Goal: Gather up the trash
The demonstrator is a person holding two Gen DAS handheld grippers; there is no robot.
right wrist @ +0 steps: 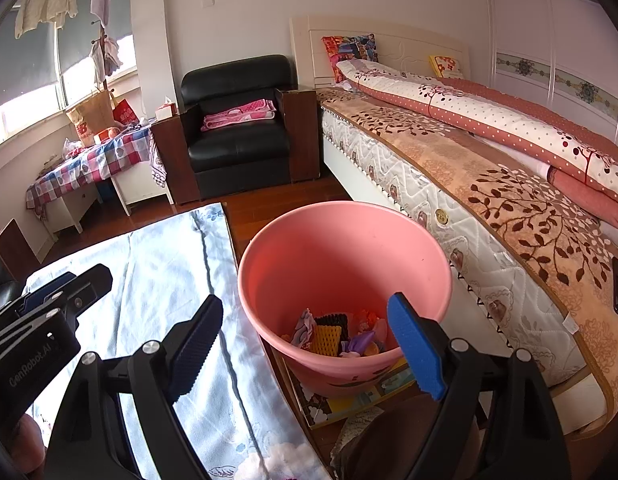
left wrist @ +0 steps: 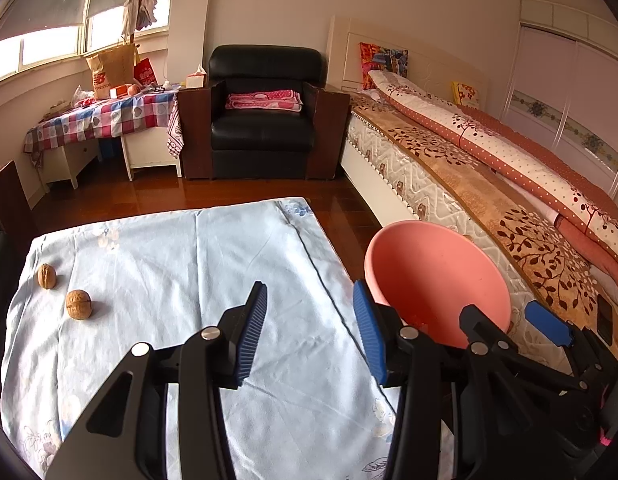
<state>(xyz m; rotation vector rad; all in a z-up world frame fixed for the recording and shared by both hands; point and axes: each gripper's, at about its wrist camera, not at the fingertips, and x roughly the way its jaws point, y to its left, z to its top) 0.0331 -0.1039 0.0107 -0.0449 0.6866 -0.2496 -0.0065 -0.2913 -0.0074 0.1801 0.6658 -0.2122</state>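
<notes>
Pink bin (right wrist: 341,256) holds mixed scraps (right wrist: 341,336), maybe wrappers.

Pink bucket (right wrist: 341,264), pale-blue flowered cloth (left wrist: 181,280), brown walnuts (left wrist: 79,304), black armchair (left wrist: 265,120), checked tablecloth (left wrist: 105,118).

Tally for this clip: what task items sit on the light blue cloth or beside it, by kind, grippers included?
Walnuts: 2
Pink bucket: 1, some trash already inside
Grippers: 2, left gripper and right gripper, both open and empty
Total: 5

Pink bin (left wrist: 437,280) base behind right tool (left wrist: 509,320).
</notes>
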